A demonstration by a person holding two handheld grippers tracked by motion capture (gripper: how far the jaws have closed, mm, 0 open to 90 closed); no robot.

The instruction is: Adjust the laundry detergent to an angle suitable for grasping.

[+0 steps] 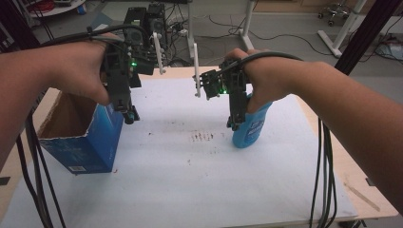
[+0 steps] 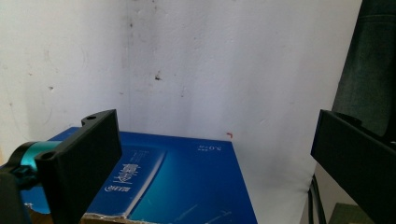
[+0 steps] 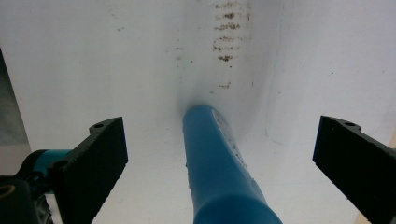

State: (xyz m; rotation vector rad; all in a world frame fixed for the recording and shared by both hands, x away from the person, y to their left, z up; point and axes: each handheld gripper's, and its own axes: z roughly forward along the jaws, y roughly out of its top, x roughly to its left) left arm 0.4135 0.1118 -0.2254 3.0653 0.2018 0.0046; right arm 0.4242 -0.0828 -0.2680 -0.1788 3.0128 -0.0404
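White sheeting covers my tabletop across the middle of the high view, with bare pale wood showing along its right edge and a patch of small brown stains near the centre. Beyond the far edge, in the upper part of the frame, I see a grey floor strewn with cables, white table legs and a rolling chair base at upper right.

At lower left of the high view stands a blue cardboard box, its top torn open; I see only brown inner walls (anything deeper lies in shadow). The left gripper view shows the box's printed blue side along the bottom of the frame, lying between my jaws without touching either.

My left gripper hangs pointing down just above the box's right-hand top corner, jaws wide apart and holding nothing.

A blue bottle stands at centre right of the high view, leaning slightly, its white label facing me. My right gripper points down alongside its left flank. From the right gripper view the bottle rises at bottom centre between the jaws, which stand wide apart with clear gaps on both sides, so nothing is clamped.
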